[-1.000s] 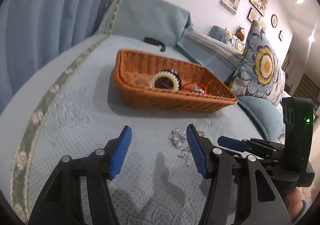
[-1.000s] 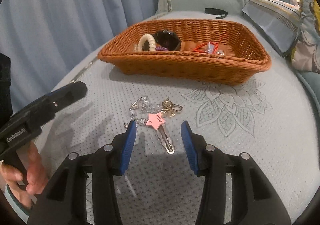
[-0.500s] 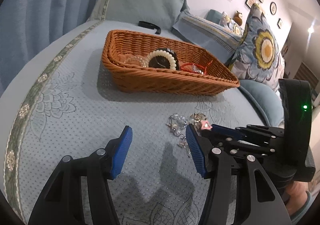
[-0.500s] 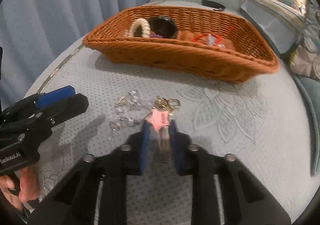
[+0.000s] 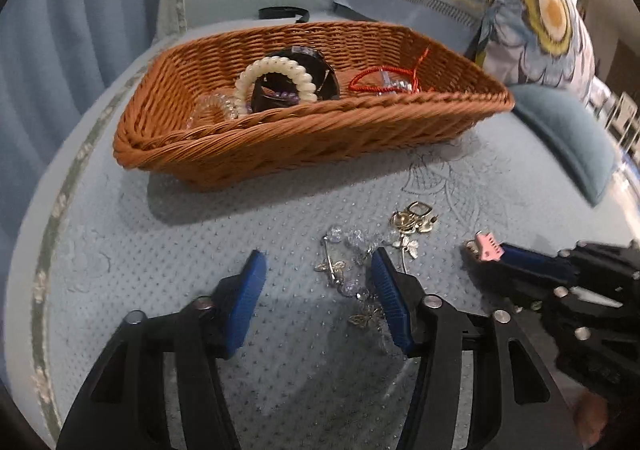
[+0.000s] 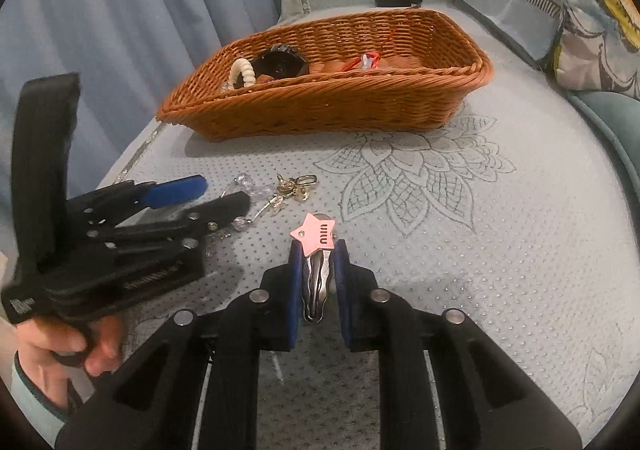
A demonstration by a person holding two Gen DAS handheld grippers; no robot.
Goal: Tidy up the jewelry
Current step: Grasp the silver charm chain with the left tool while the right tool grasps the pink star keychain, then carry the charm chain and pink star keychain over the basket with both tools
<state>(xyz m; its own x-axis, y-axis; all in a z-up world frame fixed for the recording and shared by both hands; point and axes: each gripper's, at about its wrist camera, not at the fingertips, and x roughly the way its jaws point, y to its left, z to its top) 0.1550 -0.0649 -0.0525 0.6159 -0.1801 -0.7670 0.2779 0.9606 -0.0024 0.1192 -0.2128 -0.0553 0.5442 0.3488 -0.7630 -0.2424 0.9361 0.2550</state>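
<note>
On the blue bedspread [image 6: 520,209], right jaws clamp the star hairclip [image 6: 316,236]; left jaws gape wide.

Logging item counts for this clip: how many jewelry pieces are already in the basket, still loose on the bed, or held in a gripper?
In the wicker basket: 4 visible (cream coil tie, black bracelet, clear coil tie, red cord piece)
Loose on the bed: 2 (crystal bead strand, gold charm clasp)
Held by the right gripper: 1 (pink star hair clip)
Total: 7
</note>
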